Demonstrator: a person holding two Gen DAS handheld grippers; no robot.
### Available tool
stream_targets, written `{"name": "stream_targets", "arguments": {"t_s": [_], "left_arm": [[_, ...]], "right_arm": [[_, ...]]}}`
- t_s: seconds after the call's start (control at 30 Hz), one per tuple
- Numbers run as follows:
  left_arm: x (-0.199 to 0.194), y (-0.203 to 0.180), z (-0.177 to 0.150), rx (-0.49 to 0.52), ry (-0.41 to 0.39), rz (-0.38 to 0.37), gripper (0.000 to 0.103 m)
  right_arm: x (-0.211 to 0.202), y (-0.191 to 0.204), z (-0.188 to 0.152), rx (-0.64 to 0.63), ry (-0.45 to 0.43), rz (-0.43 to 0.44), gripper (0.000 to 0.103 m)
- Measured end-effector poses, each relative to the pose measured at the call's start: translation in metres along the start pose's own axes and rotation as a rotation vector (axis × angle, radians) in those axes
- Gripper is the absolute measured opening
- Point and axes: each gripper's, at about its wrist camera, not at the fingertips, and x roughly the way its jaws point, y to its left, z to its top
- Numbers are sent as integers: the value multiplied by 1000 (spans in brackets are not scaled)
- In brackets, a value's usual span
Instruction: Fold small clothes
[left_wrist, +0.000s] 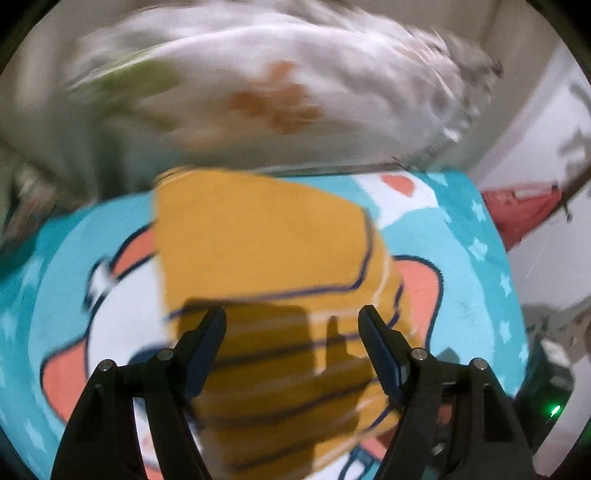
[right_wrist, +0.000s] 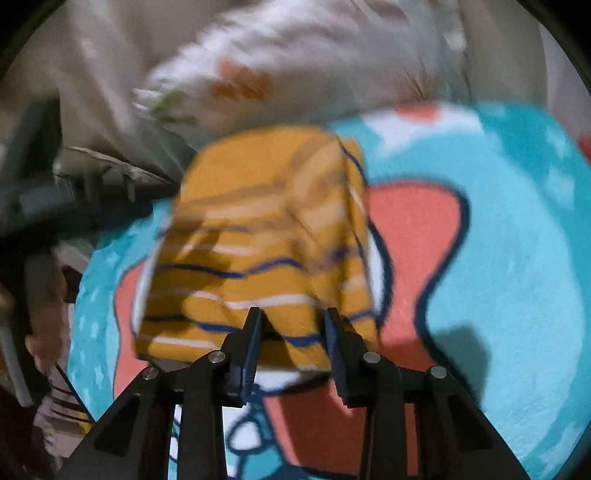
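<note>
Your left gripper (left_wrist: 291, 321) stands wide and empty over the near end of the mustard-yellow striped knit garment (left_wrist: 266, 251); your right gripper (right_wrist: 293, 321), narrower, straddles its raised near edge without visibly pinching. The garment lies part-folded on the turquoise cartoon-print blanket (right_wrist: 517, 277). Closing on one layer alone could drag the fold apart; both views are blurred.

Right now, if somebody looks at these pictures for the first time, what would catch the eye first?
First the mustard-yellow striped garment, lying folded in the middle of the turquoise cartoon mat. Then the two open grippers, left gripper and right gripper, close above its near edge. Behind, a blurred white cloth.
</note>
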Motion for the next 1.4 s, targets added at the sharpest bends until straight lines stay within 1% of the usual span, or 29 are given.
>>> {"name": "stream_targets", "arguments": {"t_s": [0.03, 0.07, 0.1, 0.13, 0.17, 0.2, 0.23, 0.33, 0.5, 0.63, 0.7, 0.77, 0.8, 0.83, 0.87, 0.9, 0.93, 0.97, 1.03, 1.1, 1.13, 1.17, 1.2, 1.23, 1.27, 1.3, 1.33, 1.37, 1.4], "left_arm": [[10, -10, 6, 27, 15, -14, 73], [27, -24, 14, 59, 48, -34, 73], [40, -32, 21, 81, 76, -35, 72], [51, -39, 24, 102, 93, -24, 67], [62, -45, 27, 130, 107, -4, 64], [74, -53, 30, 172, 118, 43, 64], [80, -57, 31, 200, 117, 74, 64], [95, -68, 40, 255, 110, 121, 64], [117, -74, 51, 243, 94, 161, 64], [125, -85, 52, 268, 62, 212, 67], [118, -83, 57, 249, 54, 199, 67], [95, -76, 60, 189, 26, 141, 66], [76, -69, 57, 154, 2, 104, 66], [60, -64, 53, 137, -16, 89, 66], [44, -60, 47, 124, -38, 82, 66], [27, -55, 38, 117, -54, 79, 66], [11, -51, 25, 109, -65, 74, 66], [2, -47, 13, 102, -69, 66, 66], [-9, -47, -11, 96, -69, 49, 66], [-13, -47, -38, 104, -55, 37, 66], [-10, -47, -52, 111, -35, 36, 62], [0, -52, -58, 112, -5, 36, 51], [9, -51, -66, 101, 34, 37, 45], [19, -49, -72, 81, 62, 46, 39], [24, -45, -79, 62, 74, 59, 38], [28, -42, -83, 51, 66, 60, 38], [28, -40, -84, 44, 56, 53, 38], [27, -38, -84, 33, 56, 46, 38], [26, -37, -83, 24, 58, 38, 38]], "right_arm": [[8, -12, -4, 43, 19, 12, 37], [12, -19, -7, 71, 21, 35, 37], [13, -24, -9, 93, 7, 60, 36], [12, -26, -10, 99, 1, 74, 36], [13, -25, -10, 92, 0, 72, 36], [13, -24, -11, 81, -3, 68, 36], [13, -23, -12, 69, -11, 65, 36], [12, -23, -17, 61, -24, 76, 36], [10, -29, -22, 76, -35, 104, 36], [7, -35, -25, 75, -41, 116, 37], [7, -39, -26, 72, -45, 125, 37], [8, -44, -26, 67, -40, 139, 38], [9, -46, -24, 67, -30, 147, 38], [6, -49, -20, 80, -5, 162, 39], [1, -53, -17, 103, 2, 182, 42], [-7, -59, -14, 128, -14, 201, 42], [-20, -69, -9, 159, -61, 225, 43], [-28, -75, -5, 176, -89, 235, 43], [-36, -85, 9, 197, -115, 243, 44], [-31, -89, 24, 192, -107, 261, 44], [-28, -86, 30, 186, -100, 267, 44], [-22, -81, 37, 175, -83, 276, 44], [-16, -76, 39, 165, -61, 283, 44], [-6, -71, 43, 155, -26, 272, 44], [8, -65, 44, 141, 23, 232, 43], [18, -59, 43, 135, 55, 210, 40], [25, -58, 41, 140, 73, 211, 28], [25, -60, 40, 156, 66, 249, 16], [21, -65, 40, 178, 56, 289, 14]]}}
